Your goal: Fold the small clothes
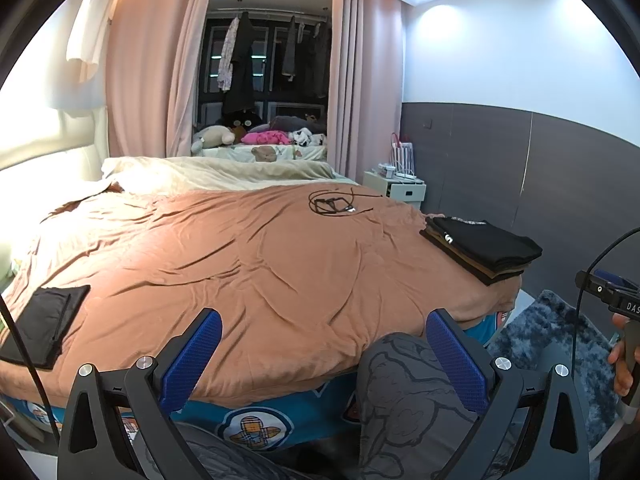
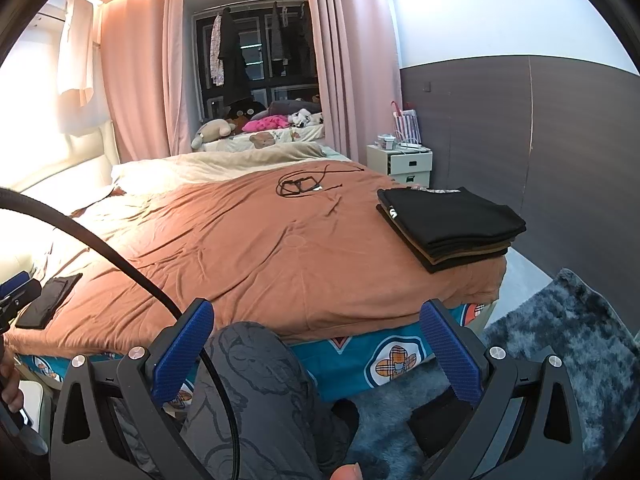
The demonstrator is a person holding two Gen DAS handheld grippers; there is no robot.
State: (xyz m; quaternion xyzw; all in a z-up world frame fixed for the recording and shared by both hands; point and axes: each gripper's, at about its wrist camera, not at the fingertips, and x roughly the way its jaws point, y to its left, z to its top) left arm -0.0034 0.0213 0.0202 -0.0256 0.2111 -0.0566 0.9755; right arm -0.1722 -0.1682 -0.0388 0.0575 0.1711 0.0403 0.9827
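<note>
A stack of folded dark clothes (image 1: 482,246) (image 2: 450,226), black on top with brown layers beneath, rests at the right edge of the bed with the orange-brown cover (image 1: 248,256) (image 2: 240,248). One small black folded piece (image 1: 44,326) (image 2: 48,300) lies flat near the bed's left front corner. My left gripper (image 1: 324,344) hangs open over the bed's front edge, blue pads wide apart, holding nothing. My right gripper (image 2: 318,338) is open too, empty, in front of the bed's lower right side. The right tool's body and a hand show in the left wrist view.
A coiled black cable (image 1: 332,202) (image 2: 300,186) lies mid-bed toward the back. A person's knee in grey patterned trousers (image 1: 400,396) (image 2: 256,384) sits against the bed front. A shaggy blue-grey rug (image 2: 560,360) covers the floor at right. A white bedside cabinet (image 2: 400,162) stands by the dark wall.
</note>
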